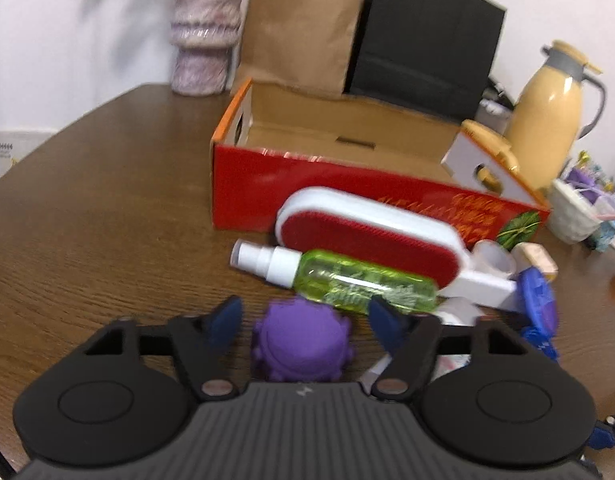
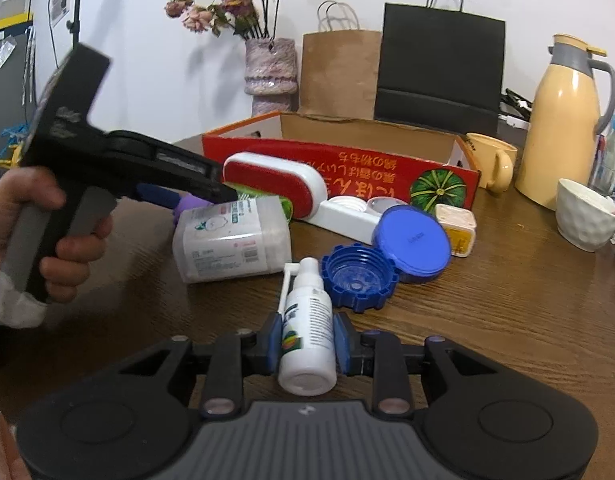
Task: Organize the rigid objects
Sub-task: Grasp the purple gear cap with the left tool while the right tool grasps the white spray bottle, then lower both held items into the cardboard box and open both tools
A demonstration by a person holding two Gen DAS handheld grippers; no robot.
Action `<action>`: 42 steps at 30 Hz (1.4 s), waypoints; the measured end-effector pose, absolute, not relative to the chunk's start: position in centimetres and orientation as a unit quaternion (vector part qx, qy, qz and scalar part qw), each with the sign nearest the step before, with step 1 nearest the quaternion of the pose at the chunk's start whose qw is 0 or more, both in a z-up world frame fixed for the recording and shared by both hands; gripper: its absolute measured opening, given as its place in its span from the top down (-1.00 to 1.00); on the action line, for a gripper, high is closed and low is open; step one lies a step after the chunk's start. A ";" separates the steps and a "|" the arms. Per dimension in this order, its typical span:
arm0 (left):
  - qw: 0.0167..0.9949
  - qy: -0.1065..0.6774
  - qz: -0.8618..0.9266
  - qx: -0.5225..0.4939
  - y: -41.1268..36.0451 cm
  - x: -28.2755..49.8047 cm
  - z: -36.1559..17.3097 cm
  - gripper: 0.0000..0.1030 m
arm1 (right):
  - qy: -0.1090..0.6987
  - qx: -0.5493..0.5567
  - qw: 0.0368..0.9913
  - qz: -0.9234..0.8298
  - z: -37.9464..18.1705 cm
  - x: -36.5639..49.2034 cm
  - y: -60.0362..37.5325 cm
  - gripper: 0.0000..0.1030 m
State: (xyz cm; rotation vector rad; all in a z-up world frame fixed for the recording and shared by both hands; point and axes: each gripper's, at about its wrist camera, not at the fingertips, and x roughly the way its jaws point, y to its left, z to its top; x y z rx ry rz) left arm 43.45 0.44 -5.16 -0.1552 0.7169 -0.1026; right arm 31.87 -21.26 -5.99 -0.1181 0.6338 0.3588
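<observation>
Left wrist view first: we see the left gripper (image 1: 301,320) spread wide, its dark blue pads on either side of a purple cap (image 1: 301,346) with a knobbly, gear-like rim, neither pad touching it. Just beyond the fingertips lies a clear green spray bottle (image 1: 347,280) on its side, white nozzle pointing left, its label too blurred to read. Behind that rests a white oval lint brush (image 1: 367,228) with a red felt face, and further ahead an open cardboard box (image 1: 243,184), red outside and plain brown inside, with upside-down orange lettering we cannot make out here. A blue ridged lid (image 1: 537,300) sits off to the right on the wood-grain table (image 1: 87,220).

Right wrist view next: we find the right gripper (image 2: 307,344) closed on a small white spray bottle (image 2: 307,320), blue pads pressed to both sides of its smooth cylinder (the label print is too fine to read). Directly ahead sit a blue toothed cap (image 2: 359,280) and a round blue lid (image 2: 413,238). To the front left lies a frosted plastic container (image 2: 231,240) with a printed label. The box front carries Japanese characters, upside down, beside a green pumpkin picture. Far right stands a cream thermos jug (image 2: 563,120).
</observation>
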 end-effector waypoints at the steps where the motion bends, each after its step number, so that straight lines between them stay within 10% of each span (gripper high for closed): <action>1: 0.936 0.342 -0.045 -0.076 0.5 43.4 -5.3 0.09 | 0.313 -0.058 0.931 0.176 -6.1 32.1 -21.0 0.45; 18: 0.946 0.320 -0.031 -0.039 2.2 36.8 -5.6 0.32 | 0.310 -0.019 0.934 0.178 -5.8 29.3 -21.5 0.47; 28: 0.949 0.302 -0.076 -0.044 3.5 30.2 -4.6 -0.65 | 0.300 -0.016 0.938 0.174 -6.0 26.5 -21.6 0.40; 42: 0.947 0.317 -0.058 -0.005 2.1 29.6 -6.0 -0.03 | 0.302 -0.011 0.939 0.167 -6.2 26.5 -21.5 0.43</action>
